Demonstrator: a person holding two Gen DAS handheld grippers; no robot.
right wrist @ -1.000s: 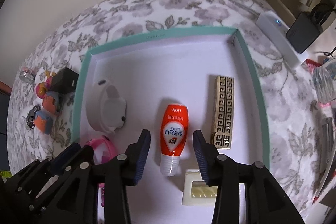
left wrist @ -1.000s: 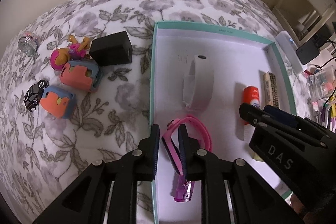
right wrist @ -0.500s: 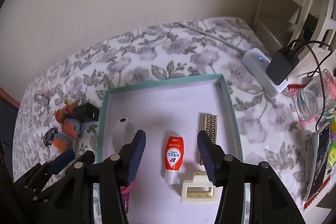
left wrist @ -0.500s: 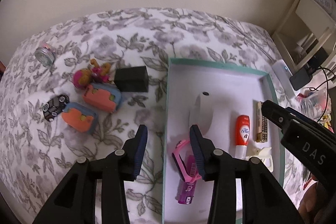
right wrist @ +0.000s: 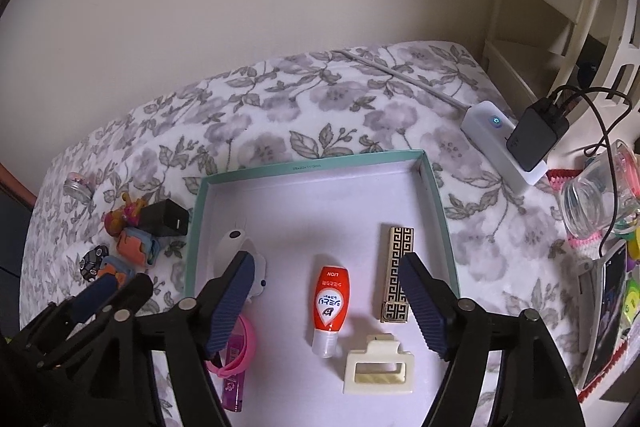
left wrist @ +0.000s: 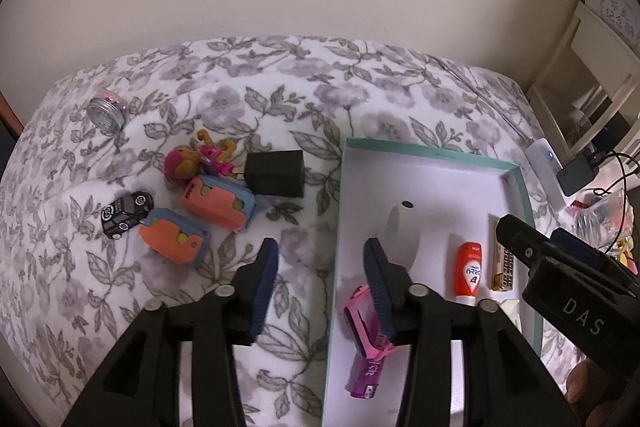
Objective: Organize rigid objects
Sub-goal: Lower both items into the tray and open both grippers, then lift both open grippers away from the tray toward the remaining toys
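Bedding with a grey floral print (left wrist: 280, 99) carried every item inspected. At the far left stood a small clear jar (left wrist: 105, 112), apart from a cluster nearer the middle: a toy car (left wrist: 126, 213), two orange and blue cases (left wrist: 196, 223) lying side by side, a pink and orange figure (left wrist: 200, 159) and a black cube charger (left wrist: 275, 173), the last standing just beside the upper case. My left gripper (left wrist: 318, 291) hung above the left wall of the teal-rimmed tray (right wrist: 312, 167); its jaws were opening and gripped nothing, the left pad over bedding and the right pad over the tray floor. Inside the tray, left to right, lay a white rounded device (left wrist: 404, 227), a pink band (left wrist: 362, 323) lying across a purple lighter (right wrist: 233, 385), a red bottle (right wrist: 330, 301) with its clear cap pointing toward me, a cream hair claw (right wrist: 378, 367) just below it, and a gold patterned case (right wrist: 398, 273) near the right wall. My right gripper (right wrist: 326, 311) hovered above the tray floor, jaws opening wide and empty, with the red bottle lying flat between the pads and touched by neither. Right of the tray I noted a white power strip (right wrist: 502, 147) with a black adapter (right wrist: 536, 135) plugged in, and a glass jar (right wrist: 596, 195) lying on its side at the edge.
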